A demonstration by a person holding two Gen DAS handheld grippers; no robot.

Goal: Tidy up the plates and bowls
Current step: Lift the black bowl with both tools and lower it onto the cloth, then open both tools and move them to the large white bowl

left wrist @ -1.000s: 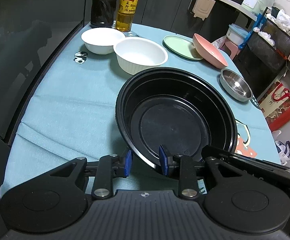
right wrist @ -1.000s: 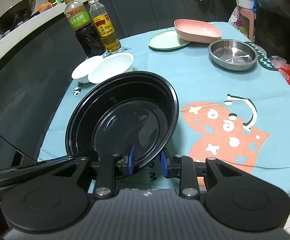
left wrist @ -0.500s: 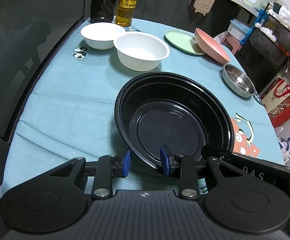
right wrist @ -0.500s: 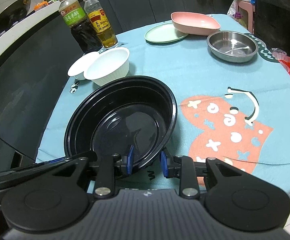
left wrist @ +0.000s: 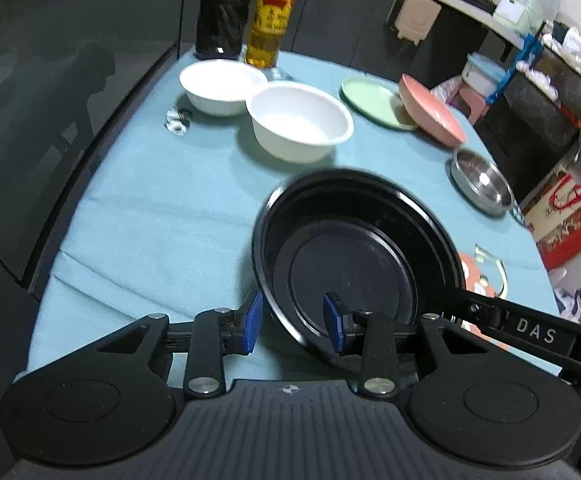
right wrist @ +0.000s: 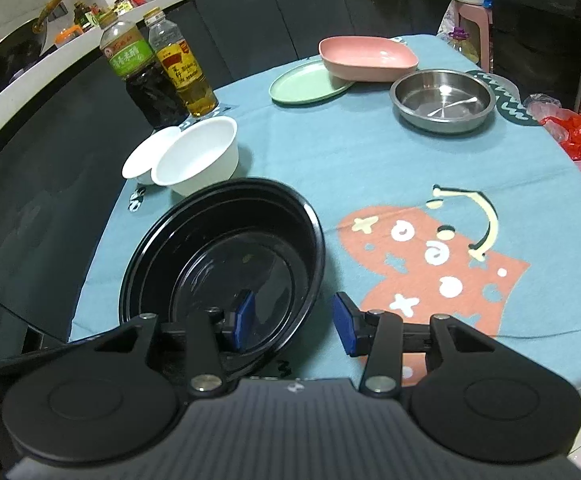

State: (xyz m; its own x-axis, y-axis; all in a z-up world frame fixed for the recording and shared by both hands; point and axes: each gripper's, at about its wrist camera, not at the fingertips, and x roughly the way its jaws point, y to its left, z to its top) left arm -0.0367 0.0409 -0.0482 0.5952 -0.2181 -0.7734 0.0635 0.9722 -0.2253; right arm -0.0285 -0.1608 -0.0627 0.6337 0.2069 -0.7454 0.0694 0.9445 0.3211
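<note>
Black bowl [left wrist: 354, 256] on blue tablecloth [left wrist: 138, 216], lower centre of both views. Near rim sits between pads of left gripper [left wrist: 292, 318] and right gripper [right wrist: 294, 320]; both jaws opening, pads clear of rim. 2 white bowls [right wrist: 198, 160] lie beyond, upper left in right view.

Both grippers point down at a slant. The left gripper [left wrist: 293, 322] is opening, its blue fingers [left wrist: 253, 322] apart. The right gripper [right wrist: 295, 322] is opening too, fingers [right wrist: 344, 328] wide.
</note>
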